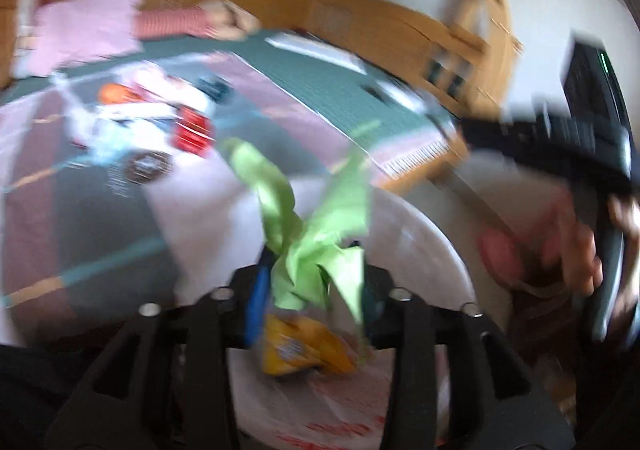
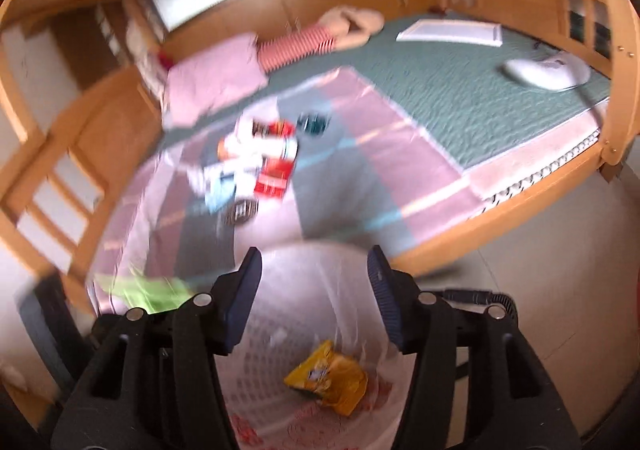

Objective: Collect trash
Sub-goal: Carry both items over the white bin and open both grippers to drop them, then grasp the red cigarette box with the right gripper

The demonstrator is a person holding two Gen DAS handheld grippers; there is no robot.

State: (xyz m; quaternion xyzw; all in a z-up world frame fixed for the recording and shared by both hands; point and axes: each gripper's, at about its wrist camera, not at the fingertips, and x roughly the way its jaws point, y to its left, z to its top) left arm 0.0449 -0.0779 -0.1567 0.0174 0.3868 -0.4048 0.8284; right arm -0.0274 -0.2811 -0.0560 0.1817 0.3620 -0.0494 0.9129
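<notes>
My left gripper (image 1: 314,286) hovers over a white bin (image 1: 420,218) lined with a plastic bag. A crumpled green wrapper (image 1: 316,250) hangs loosely between its parted jaws, blurred. A yellow snack wrapper (image 1: 304,350) lies in the bin below. My right gripper (image 2: 316,290) is open and empty above the same bin (image 2: 280,330), with the yellow wrapper (image 2: 328,378) beneath it. More trash (image 2: 260,166), red, white and orange packets, lies piled on the plaid sheet of the bed; the same pile (image 1: 160,122) appears in the left wrist view. The green wrapper (image 2: 148,290) shows as a blur at the left.
A wooden bed frame (image 2: 520,210) borders the bin's far side. A person's striped sleeve (image 2: 296,44) rests on the green mat at the back, beside a pink cloth (image 2: 216,78). A flat white board (image 2: 450,32) and a white device (image 2: 544,70) lie far right.
</notes>
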